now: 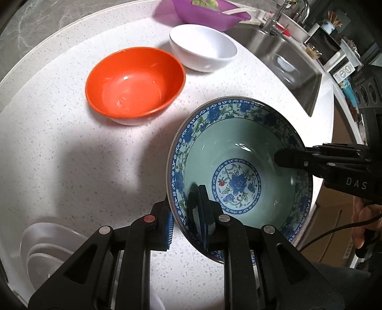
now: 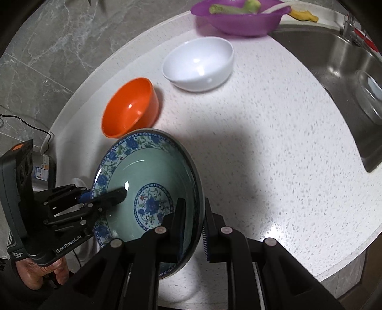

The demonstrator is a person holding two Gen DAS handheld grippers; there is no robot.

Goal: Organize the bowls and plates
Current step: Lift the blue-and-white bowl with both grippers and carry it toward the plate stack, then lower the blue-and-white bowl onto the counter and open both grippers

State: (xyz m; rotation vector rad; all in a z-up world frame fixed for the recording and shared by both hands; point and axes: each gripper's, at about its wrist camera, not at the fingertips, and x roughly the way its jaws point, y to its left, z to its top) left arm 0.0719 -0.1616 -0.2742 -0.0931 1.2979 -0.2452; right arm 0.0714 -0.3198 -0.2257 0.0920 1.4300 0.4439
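Note:
A green bowl with a blue flower pattern (image 1: 238,171) is held above the white speckled counter (image 1: 71,143) by both grippers, each clamped on its rim. My left gripper (image 1: 185,224) pinches the near rim in its own view and appears from the left in the right wrist view (image 2: 105,195). My right gripper (image 2: 194,229) pinches the opposite rim of the bowl (image 2: 152,186) and enters from the right in the left wrist view (image 1: 291,157). An orange bowl (image 1: 135,83) and a white bowl (image 1: 203,47) stand farther back on the counter.
A purple bowl (image 2: 238,16) with food and a spoon sits at the counter's far edge. A steel sink (image 2: 346,78) lies to the right. Stacked translucent white bowls (image 1: 47,248) sit at the near left. The counter edge runs close on the right.

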